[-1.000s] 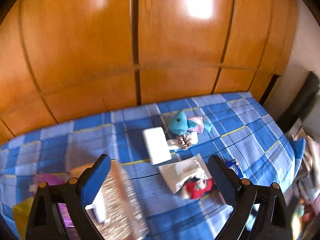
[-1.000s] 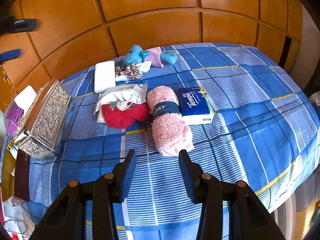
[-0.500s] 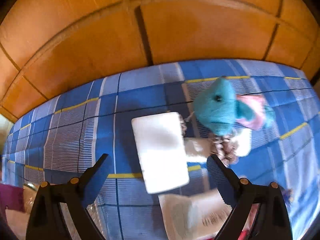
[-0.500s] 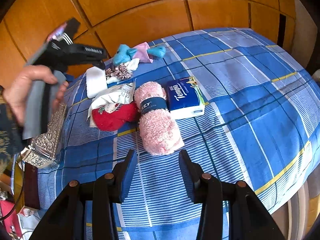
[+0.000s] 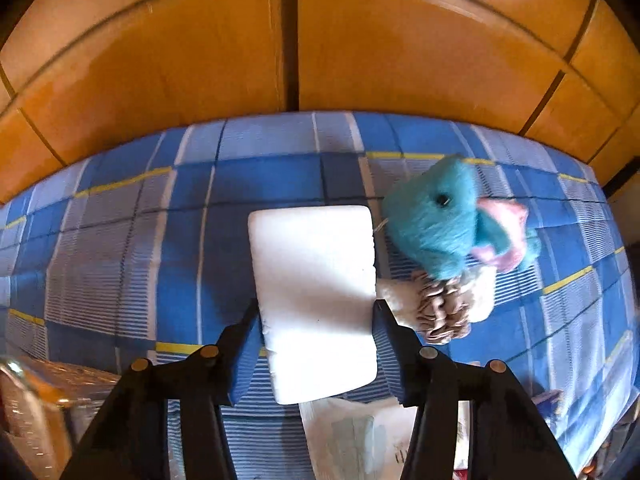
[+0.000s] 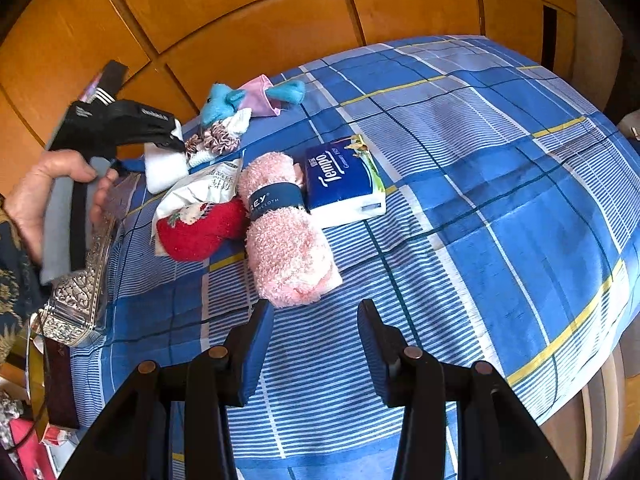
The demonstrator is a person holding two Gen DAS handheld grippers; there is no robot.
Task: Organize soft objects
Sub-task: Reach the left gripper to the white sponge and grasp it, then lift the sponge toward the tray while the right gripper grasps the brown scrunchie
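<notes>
Left claw [image 5: 314,344] closing on smooth white rectangular pad [image 5: 316,300], fuzzy blue plush [image 5: 436,228]

Left tool [image 5: 316,344] just closing, gripping

- White foam pad [image 5: 316,300]: flat on the bed.
- Blue plush toy [image 5: 436,224]: just beside the pad, on its side.
- Pink towel roll [image 6: 284,232]: banded, between red plush [image 6: 200,232] and tissue pack [image 6: 344,180].
</notes>
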